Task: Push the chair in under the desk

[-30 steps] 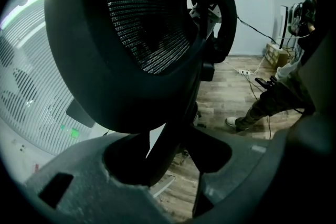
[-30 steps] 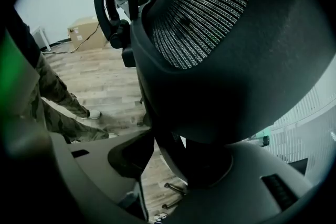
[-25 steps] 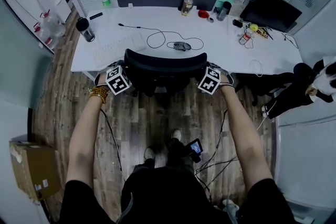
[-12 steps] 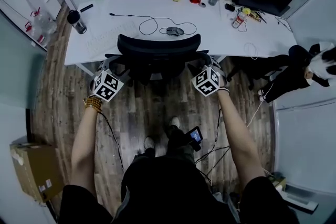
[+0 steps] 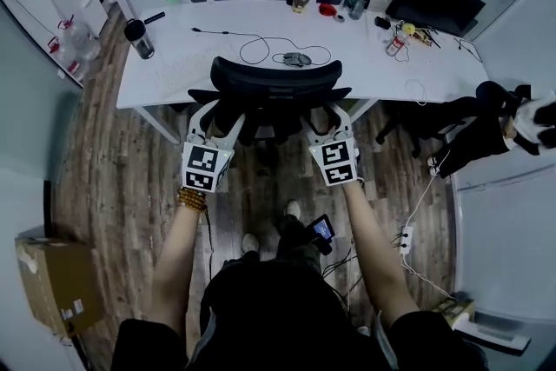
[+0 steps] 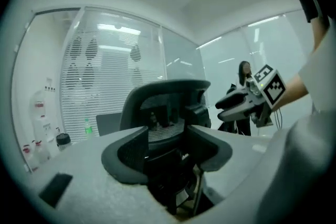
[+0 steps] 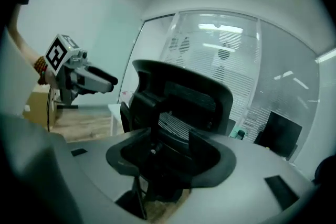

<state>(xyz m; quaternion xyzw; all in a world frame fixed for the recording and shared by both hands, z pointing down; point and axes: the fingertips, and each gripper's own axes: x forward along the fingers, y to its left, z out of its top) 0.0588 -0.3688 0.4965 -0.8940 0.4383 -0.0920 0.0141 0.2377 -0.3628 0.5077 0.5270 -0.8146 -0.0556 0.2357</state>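
Note:
The black mesh office chair stands with its seat tucked under the white desk and its backrest at the desk's front edge. My left gripper hovers just behind the backrest's left side, clear of it. Its jaws are open, have just been closing slightly, and have nothing between them. My right gripper mirrors it at the right side, also open, slightly closing and empty. The left gripper view looks along its jaws at the chair, with the right gripper beside it. The right gripper view shows the chair and the left gripper.
On the desk lie a mouse with a looped cable, bottles, a black mug and a monitor. A person sits at the right. A cardboard box stands at the lower left. Cables and a power strip lie on the wooden floor.
Both grippers have left the sides of the chair's backrest, drawn back toward me and closer together, and rolled so that their marker cubes face up. The chair has stayed against the desk.

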